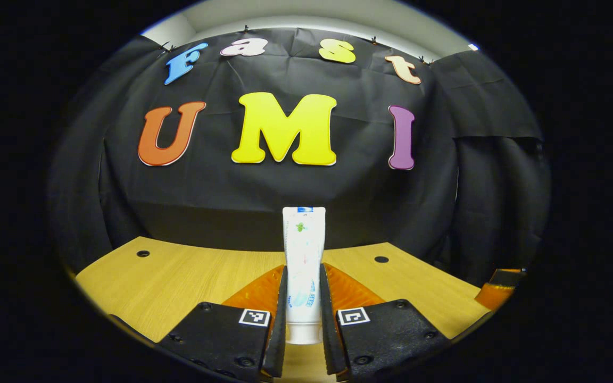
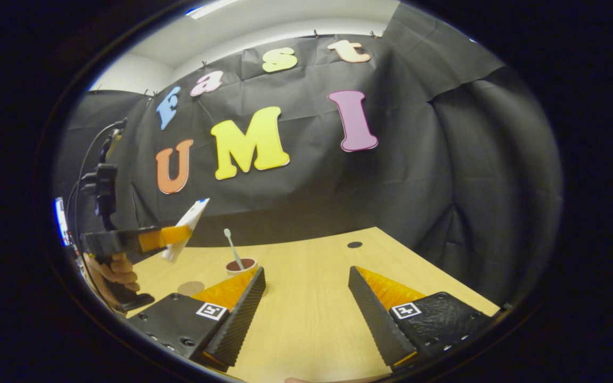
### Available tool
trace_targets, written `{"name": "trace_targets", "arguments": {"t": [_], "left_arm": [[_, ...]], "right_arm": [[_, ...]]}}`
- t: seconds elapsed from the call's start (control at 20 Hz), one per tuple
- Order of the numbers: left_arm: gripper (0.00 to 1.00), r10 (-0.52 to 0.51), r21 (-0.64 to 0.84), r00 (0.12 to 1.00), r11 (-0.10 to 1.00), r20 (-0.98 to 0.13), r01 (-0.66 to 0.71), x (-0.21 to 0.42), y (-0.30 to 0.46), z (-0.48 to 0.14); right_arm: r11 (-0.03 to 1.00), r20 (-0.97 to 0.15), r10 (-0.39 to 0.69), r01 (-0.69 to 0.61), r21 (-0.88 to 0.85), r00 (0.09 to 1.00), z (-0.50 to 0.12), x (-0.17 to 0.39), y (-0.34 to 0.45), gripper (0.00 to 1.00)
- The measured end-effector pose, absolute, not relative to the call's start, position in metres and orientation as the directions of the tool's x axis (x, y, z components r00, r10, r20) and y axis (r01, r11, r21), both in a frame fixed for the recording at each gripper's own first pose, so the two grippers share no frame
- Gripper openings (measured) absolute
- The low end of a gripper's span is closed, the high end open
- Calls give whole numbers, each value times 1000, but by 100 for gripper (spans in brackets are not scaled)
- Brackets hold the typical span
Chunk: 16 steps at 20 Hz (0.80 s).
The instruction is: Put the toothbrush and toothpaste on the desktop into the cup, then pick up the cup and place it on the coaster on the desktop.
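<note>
A white toothpaste tube stands upright between the fingers of my left gripper, which is shut on it, cap end toward the camera, above the wooden desktop. In the right gripper view the same tube hangs tilted in the left gripper, held by a hand well above the table. Below and to its right stands the cup with the toothbrush leaning in it. A round brown coaster lies left of the cup. My right gripper is open over the bare desktop.
Two dark holes mark the desktop's far side, and one hole shows in the right gripper view. The right gripper's tip appears at the right edge of the left gripper view. Black cloth walls close the back and right.
</note>
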<state>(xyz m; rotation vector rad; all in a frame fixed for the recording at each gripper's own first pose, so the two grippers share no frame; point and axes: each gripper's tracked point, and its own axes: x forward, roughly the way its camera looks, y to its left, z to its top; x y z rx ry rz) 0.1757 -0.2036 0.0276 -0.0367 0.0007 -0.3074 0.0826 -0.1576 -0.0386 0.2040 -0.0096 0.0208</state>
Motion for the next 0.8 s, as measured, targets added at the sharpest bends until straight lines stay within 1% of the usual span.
{"name": "trace_targets", "arguments": {"t": [0.05,0.1,0.2,0.35,0.5,0.55,0.6,0.65,0.7,0.75,0.8], "left_arm": [[36,-316,-39,949,948,10,316,187,-215,30],[32,-321,-34,947,946,16,322,197,-223,30],[32,-328,-21,944,944,25,328,214,-236,28],[33,-332,-47,943,942,33,333,228,-245,18],[34,-326,-69,945,943,15,326,237,-246,7],[39,-320,-65,947,945,8,320,239,-244,5],[35,-315,-65,949,947,4,315,241,-243,2],[35,-317,-70,949,946,-4,316,242,-244,0],[36,-323,-70,946,944,-15,322,242,-245,-3],[41,-329,-70,944,943,-26,327,242,-247,-6],[37,-336,-67,941,940,-38,333,241,-250,-11]], "right_arm": [[979,8,16,-18,203,1000,-42,82,-162,96],[979,4,16,-17,204,1000,-45,83,-166,96],[979,-8,12,-10,206,1000,-53,86,-174,96],[977,-36,10,-2,215,999,-62,94,-180,96],[974,-54,20,-7,225,998,-70,101,-180,96],[975,-59,23,-9,223,998,-71,103,-179,96],[975,-64,26,-12,221,998,-75,103,-177,96],[976,-68,29,-14,219,997,-77,106,-175,96],[976,-70,33,-17,216,997,-79,107,-174,96],[977,-74,40,-23,212,996,-81,108,-171,96],[977,-76,45,-28,210,996,-82,107,-168,96]]}}
